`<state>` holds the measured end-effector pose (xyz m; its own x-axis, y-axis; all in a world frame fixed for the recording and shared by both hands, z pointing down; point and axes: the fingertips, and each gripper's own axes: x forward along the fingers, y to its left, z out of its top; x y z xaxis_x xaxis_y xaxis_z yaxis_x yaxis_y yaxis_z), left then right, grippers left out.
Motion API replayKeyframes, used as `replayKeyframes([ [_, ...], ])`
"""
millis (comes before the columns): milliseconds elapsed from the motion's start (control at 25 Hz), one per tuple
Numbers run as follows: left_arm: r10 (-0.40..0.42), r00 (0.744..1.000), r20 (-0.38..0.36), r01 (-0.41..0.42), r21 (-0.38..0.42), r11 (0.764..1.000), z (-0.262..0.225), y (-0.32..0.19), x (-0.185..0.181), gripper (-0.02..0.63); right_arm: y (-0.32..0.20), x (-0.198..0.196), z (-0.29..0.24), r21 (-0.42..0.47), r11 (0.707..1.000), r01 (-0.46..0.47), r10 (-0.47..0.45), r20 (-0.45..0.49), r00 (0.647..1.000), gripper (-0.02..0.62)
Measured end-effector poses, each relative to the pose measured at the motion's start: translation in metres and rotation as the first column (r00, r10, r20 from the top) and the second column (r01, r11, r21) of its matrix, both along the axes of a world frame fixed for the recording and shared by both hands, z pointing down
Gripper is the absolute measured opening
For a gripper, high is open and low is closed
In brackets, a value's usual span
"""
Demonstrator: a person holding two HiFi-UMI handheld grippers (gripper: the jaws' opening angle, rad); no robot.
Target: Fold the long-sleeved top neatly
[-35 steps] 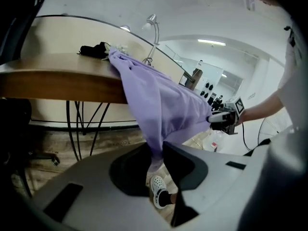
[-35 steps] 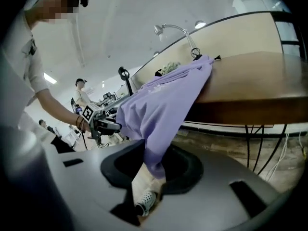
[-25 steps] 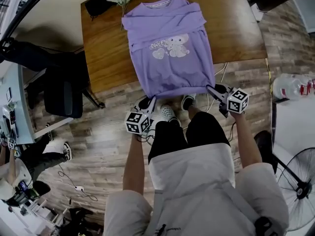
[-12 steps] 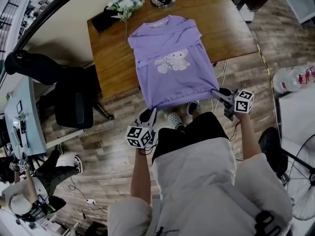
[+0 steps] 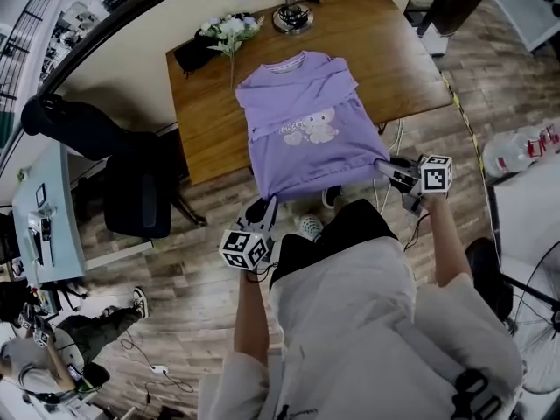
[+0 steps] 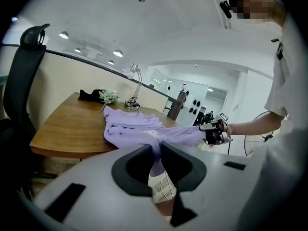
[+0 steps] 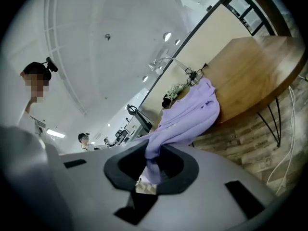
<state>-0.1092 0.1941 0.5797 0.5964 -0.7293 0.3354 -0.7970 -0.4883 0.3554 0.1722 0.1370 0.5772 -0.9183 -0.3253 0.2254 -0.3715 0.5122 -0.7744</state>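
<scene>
1. A wooden table (image 5: 411, 51) is the landmark. At its far edge stand a lamp base (image 5: 293, 16) and a bunch of white flowers (image 5: 229, 29), with a black item (image 5: 194, 55) by its far left corner.
2. A black office chair (image 5: 131, 199) stands off the table's left side, and loose cables (image 5: 394, 134) hang below its near right part. The person's shoes (image 5: 308, 226) are on the floor just short of its near edge, under the raised cloth. Nothing lies between either gripper and the table.
3. The purple long-sleeved top (image 5: 306, 138) lies print-up along the middle of the table. Its collar points to the far edge, and its hem is drawn off the near edge into the air.
4. The left gripper (image 5: 267, 206) is just off the table's near edge, at the hem's left corner. Its jaws stand almost together, pinching a fold of the purple cloth, which runs from between them up to the table.
5. The right gripper (image 5: 382, 166) is off the same near edge, at the hem's right corner. Its jaws are likewise nearly closed on a bunch of hem.
6. Both forearms reach forward toward the table's near edge. The grippers are well apart and each points at the table and slightly downward. The hem is stretched between them, above the level of the tabletop.
</scene>
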Motion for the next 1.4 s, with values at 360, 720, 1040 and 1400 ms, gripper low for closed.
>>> replayKeyframes([
  [360,-0.026,0.999,0.029,0.024,0.064,0.998,-0.04,-0.058,-0.013,0.062,-0.066,-0.019,-0.043,0.076,0.997,-0.01,0.007,0.037,0.999,0.052],
  [720,-0.032,0.999,0.01,0.031,0.079,0.996,-0.063,-0.127,-0.016,0.063,-0.124,-0.01,-0.055,0.036,0.997,-0.068,0.064,0.102,0.993,0.052],
  [1040,-0.053,0.998,-0.019,0.054,0.042,0.998,-0.053,-0.185,-0.019,0.062,-0.176,-0.005,-0.047,-0.067,0.989,-0.134,0.144,0.175,0.974,0.052],
  [1400,-0.101,0.993,0.059,0.103,-0.026,0.994,-0.036,-0.251,-0.033,0.061,-0.234,-0.005,-0.011,-0.276,0.933,-0.232,0.251,0.035,0.967,0.052],
])
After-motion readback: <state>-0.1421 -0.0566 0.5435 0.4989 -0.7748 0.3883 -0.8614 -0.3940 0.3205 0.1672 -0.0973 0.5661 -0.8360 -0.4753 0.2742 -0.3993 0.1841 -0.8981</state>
